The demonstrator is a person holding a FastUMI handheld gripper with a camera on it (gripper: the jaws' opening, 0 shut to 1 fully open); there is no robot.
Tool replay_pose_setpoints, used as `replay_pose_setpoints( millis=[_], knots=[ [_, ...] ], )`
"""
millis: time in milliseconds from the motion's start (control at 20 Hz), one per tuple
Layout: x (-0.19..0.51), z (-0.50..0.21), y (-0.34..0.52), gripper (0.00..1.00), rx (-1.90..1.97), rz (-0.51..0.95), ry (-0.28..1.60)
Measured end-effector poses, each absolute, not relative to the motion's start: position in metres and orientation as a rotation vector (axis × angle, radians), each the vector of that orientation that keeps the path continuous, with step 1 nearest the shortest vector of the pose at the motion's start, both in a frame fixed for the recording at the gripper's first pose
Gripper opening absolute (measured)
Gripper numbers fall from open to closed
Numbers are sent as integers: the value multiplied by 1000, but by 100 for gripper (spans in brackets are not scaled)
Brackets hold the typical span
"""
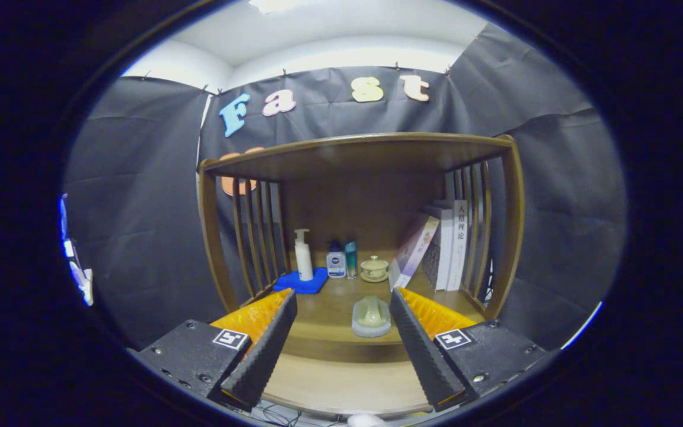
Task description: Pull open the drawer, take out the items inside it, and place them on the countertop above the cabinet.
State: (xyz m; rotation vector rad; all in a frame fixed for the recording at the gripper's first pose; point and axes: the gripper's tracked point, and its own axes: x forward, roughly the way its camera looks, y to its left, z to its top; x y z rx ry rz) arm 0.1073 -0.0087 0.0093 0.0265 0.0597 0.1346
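The gripper (341, 347) is held wide open, with nothing gripped. A pale dish (371, 316) lies on the surface (329, 308) between and just beyond its 2 fingers. Behind the dish stand bottles (336, 260). No drawer can be made out; the gripper should be lowered to find it.

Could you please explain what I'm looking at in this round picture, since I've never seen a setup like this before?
The picture comes from a fisheye camera riding on a handheld two-finger gripper, looking forward along its fingers. The two ridged wedges at the bottom are those fingers; they stand open and hold nothing.

Ahead is a brown wooden cabinet with slatted sides. On its countertop, just beyond the fingers, lies a pale green and grey soap-dish-like item. Further back stand a white pump bottle on a blue cloth, a small white bottle with a dark cap, a slim teal container, a small lidded ceramic cup, and leaning books.
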Motion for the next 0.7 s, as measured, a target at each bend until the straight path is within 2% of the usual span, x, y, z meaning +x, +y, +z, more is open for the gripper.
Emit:
replay_pose_setpoints(
  millis=[450,700],
  knots=[
    [46,-71,-31,99,6,67,-2],
    [30,-135,-38,99,27,59,50]
  ],
)
